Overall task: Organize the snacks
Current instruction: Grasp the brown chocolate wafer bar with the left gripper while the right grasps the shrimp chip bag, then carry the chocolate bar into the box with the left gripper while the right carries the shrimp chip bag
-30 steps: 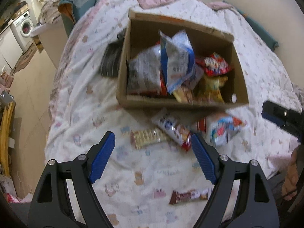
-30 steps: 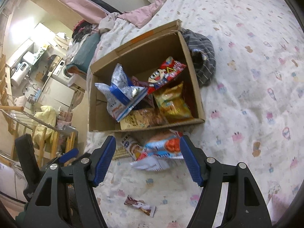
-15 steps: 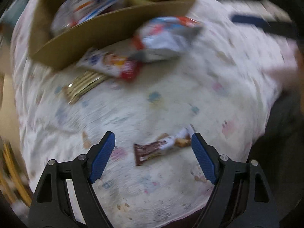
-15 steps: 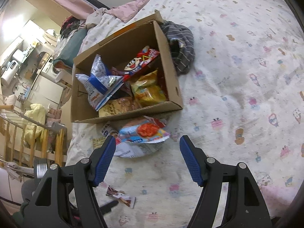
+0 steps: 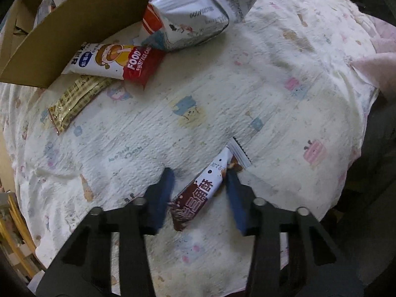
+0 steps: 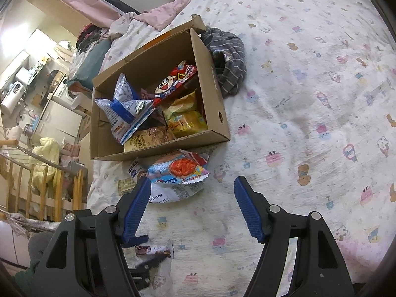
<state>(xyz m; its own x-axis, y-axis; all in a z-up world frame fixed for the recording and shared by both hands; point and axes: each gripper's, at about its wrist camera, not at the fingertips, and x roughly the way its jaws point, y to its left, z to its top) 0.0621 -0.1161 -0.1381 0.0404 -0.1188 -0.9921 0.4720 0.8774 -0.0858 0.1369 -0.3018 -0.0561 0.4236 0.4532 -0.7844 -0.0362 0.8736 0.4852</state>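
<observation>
Left gripper (image 5: 198, 193) is down on the bed (image 5: 247, 86) with its blue fingers (image 5: 164, 193) half closed around the chocolate wafer bar (image 5: 198, 195). The right finger looks like it's touching the wrapper and the left one isn't quite there, so I'd say closing in, not clamped yet. The bar lies slanted between the fingers, its crimped end poking out ahead of the tips.

My guess is it handles super light: a thin, slick foil wrapper with a crumbly wafer inside, so a gentle pinch across the middle of the body is the move. Grabbing the crimped end would let it dangle or slip.

Further ahead and off to the left are the striped cookie pack (image 5: 74, 101), the red and white candy bag (image 5: 113, 61) and the big puffy silver bag (image 5: 193, 17), all right up against the cardboard box (image 5: 61, 42).

Right gripper (image 6: 191, 208) hangs wide open over the bed, holding nothing, with that puffy bag just ahead and left of it.

Compared with half a second ago, the left gripper had its fingers spread wide with the bar sitting loose between them; now they've narrowed right in on it. A second ago it was up high looking at the whole box.
</observation>
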